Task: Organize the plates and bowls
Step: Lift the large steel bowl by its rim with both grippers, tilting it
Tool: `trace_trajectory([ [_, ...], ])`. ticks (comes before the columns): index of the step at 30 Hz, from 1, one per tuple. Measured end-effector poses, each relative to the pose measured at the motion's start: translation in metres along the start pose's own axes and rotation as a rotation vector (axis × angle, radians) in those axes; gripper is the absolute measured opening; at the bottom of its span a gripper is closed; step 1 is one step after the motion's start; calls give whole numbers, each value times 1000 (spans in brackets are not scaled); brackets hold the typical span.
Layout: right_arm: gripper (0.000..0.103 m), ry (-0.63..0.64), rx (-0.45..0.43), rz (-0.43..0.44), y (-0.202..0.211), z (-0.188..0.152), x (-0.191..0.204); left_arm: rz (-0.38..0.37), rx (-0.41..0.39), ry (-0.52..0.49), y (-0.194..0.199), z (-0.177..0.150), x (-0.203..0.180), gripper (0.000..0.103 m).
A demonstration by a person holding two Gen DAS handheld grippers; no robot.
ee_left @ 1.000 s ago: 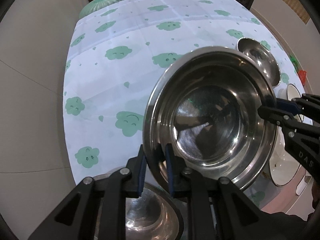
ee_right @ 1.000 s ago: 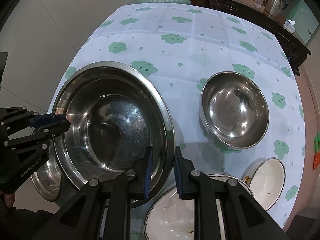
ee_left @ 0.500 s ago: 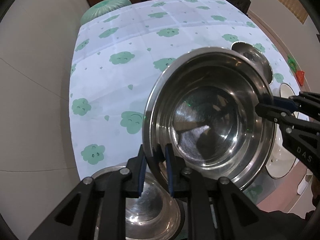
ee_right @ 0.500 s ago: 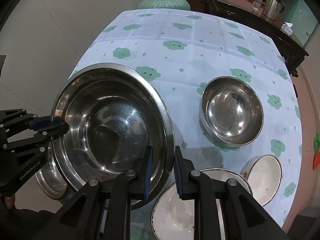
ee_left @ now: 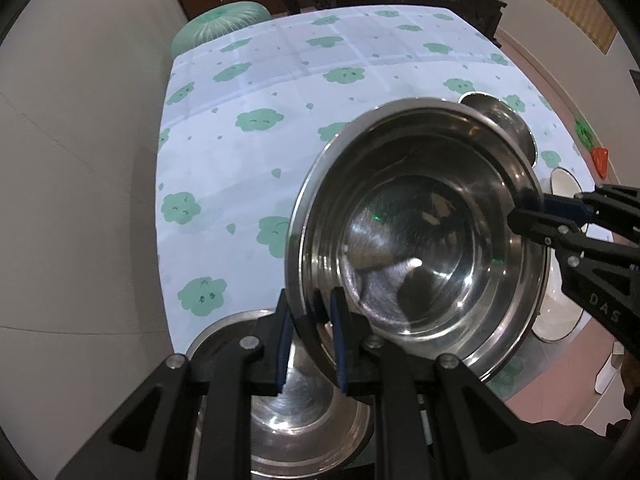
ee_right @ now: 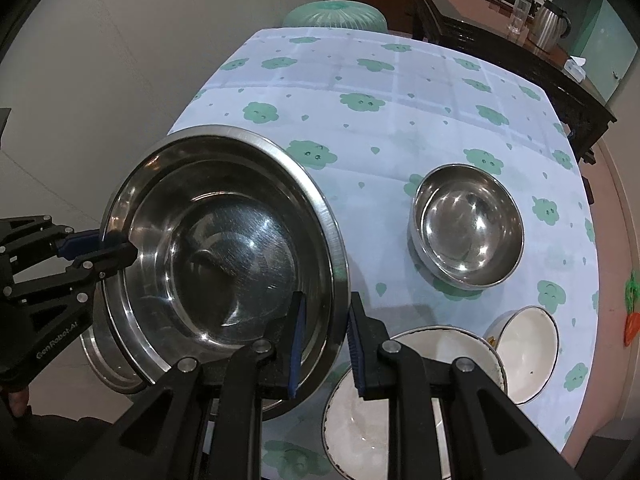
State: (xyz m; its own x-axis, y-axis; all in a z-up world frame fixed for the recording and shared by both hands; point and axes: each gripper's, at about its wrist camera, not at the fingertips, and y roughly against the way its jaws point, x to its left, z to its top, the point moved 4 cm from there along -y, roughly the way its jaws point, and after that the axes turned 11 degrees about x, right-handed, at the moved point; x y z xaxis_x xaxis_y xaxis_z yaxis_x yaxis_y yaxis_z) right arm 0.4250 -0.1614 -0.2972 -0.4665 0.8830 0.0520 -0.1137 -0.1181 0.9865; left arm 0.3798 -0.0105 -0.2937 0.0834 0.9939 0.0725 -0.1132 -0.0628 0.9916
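A large steel bowl [ee_left: 424, 236] hangs in the air above the table, held by both grippers. My left gripper [ee_left: 310, 340] is shut on its near rim; it shows at the left of the right wrist view [ee_right: 116, 246]. My right gripper [ee_right: 324, 344] is shut on the opposite rim of the bowl [ee_right: 224, 248]; it shows at the right of the left wrist view [ee_left: 524, 218]. Another steel bowl [ee_left: 288, 408] sits on the table under the held one. A smaller steel bowl [ee_right: 468, 228] stands at mid right.
A white plate [ee_right: 400, 396] and a small white bowl [ee_right: 528, 352] sit at the near right edge of the cloud-print tablecloth [ee_right: 380, 80]. A green stool [ee_right: 334, 14] stands beyond the table. A dark sideboard [ee_right: 520, 52] with a kettle runs along the far right.
Both grippers have lifted the large steel bowl higher. The table and the other dishes look smaller and farther below. The grip on both rims is unchanged.
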Motion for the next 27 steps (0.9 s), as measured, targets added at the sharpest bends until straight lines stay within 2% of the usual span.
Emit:
trace_trajectory([
  [27,22,88,-13,15,13,-14,50,27,-27,87,20,-43,34,15],
])
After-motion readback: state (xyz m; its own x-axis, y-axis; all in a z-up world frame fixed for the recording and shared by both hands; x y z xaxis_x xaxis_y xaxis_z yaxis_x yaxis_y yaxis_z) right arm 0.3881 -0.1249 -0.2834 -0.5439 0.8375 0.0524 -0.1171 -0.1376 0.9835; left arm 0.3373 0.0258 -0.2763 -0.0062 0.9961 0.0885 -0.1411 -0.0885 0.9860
